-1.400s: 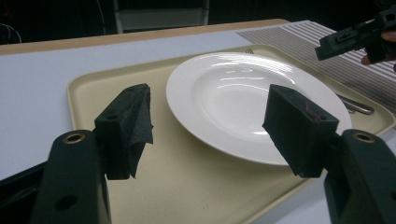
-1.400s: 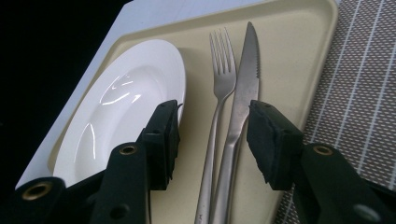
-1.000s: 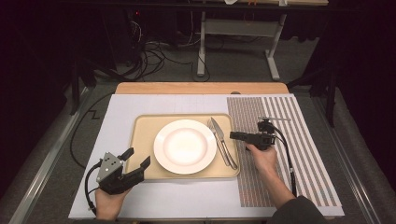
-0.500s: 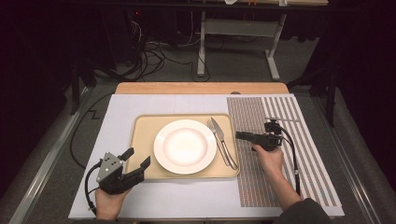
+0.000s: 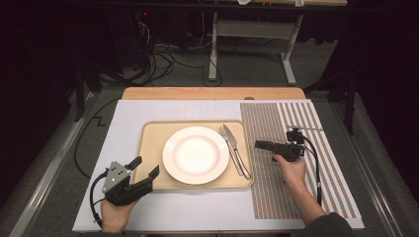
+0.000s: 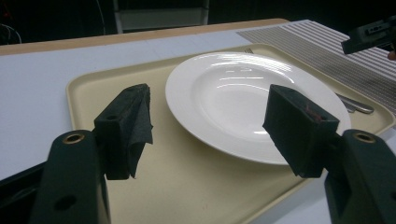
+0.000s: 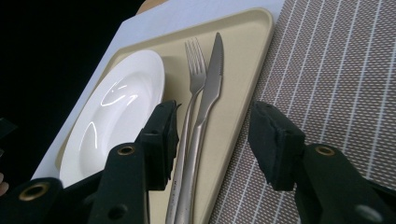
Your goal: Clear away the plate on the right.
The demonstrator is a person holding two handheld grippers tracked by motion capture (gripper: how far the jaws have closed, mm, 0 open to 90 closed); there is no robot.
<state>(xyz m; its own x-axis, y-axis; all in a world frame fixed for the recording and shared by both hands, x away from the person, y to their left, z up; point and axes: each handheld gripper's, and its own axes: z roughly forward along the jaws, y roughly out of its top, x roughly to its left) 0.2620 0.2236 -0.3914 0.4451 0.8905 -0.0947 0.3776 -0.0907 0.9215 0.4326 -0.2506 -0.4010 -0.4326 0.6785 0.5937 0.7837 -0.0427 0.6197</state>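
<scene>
Cutlery lies on the right strip of the tray (image 5: 148, 148): a knife (image 5: 230, 138) and a fork (image 5: 238, 158) side by side and touching, just right of the plate (image 5: 195, 154), their handles toward the person. In the right gripper view the knife (image 7: 210, 88) sits right of the fork (image 7: 194, 70), both running up from the gap between the jaws. The right gripper (image 5: 260, 144) hangs over the striped mat (image 5: 306, 173) at about 3 o'clock from the cutlery, near the tray's right rim, its tips toward the cutlery. Its jaws stand partly apart with nothing between the pads, and they touch nothing. From the plate's centre the knife and fork lie at 3 o'clock. The left gripper (image 5: 146, 169) rests at about 7 o'clock from the plate, at the tray's near left corner, jaws spread wide and empty; in the left gripper view the plate (image 6: 252, 102) lies ahead between its two pads, untouched.
</scene>
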